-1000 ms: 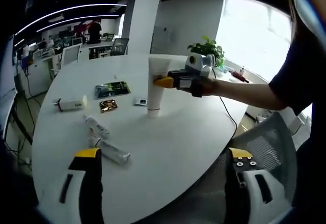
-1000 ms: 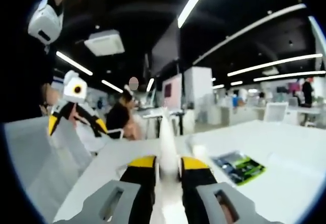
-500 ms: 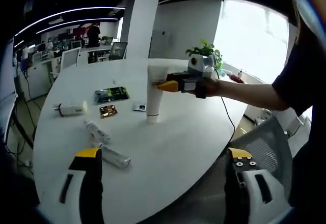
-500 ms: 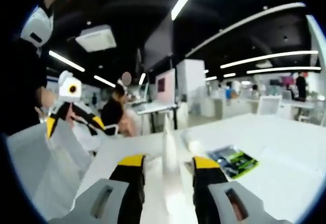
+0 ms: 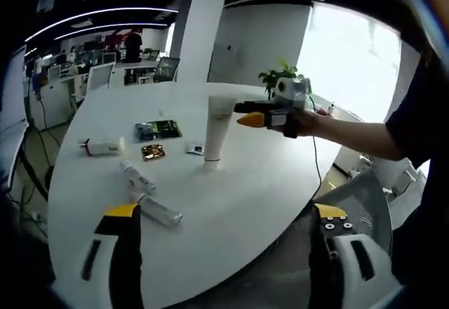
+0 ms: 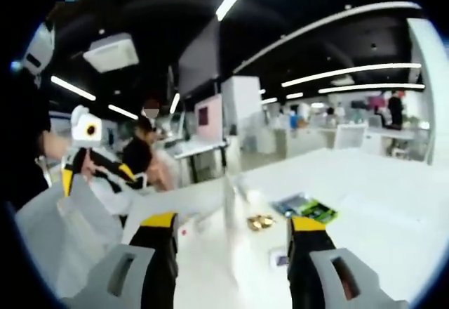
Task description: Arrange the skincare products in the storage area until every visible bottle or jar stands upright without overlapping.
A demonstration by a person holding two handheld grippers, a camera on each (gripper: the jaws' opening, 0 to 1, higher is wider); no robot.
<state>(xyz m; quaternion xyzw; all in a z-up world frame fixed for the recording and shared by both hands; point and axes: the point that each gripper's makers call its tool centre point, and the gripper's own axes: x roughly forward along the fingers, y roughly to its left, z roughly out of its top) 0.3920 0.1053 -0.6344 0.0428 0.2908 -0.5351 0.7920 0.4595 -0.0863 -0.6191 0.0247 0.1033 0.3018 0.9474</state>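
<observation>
From my left gripper view I have my left gripper [image 5: 221, 242] low in the frame, its jaws wide apart with nothing between them, over the near edge of the round white table [image 5: 245, 189]. I count four skincare tubes: two lying flat at lower left — the nearest tube [image 5: 160, 211] and a second tube [image 5: 137, 177] just past it, long axes running up-left to down-right. A third, the capped tube [image 5: 102, 145], lies on its side at left. The tall white tube [image 5: 217, 129] stands upright at centre, cap down. Beside it lie two sachets [image 5: 149, 152] and a green packet [image 5: 156, 130]. My right gripper [image 5: 251, 114] sits just right of the standing tube, jaws spread, apart from it.
</observation>
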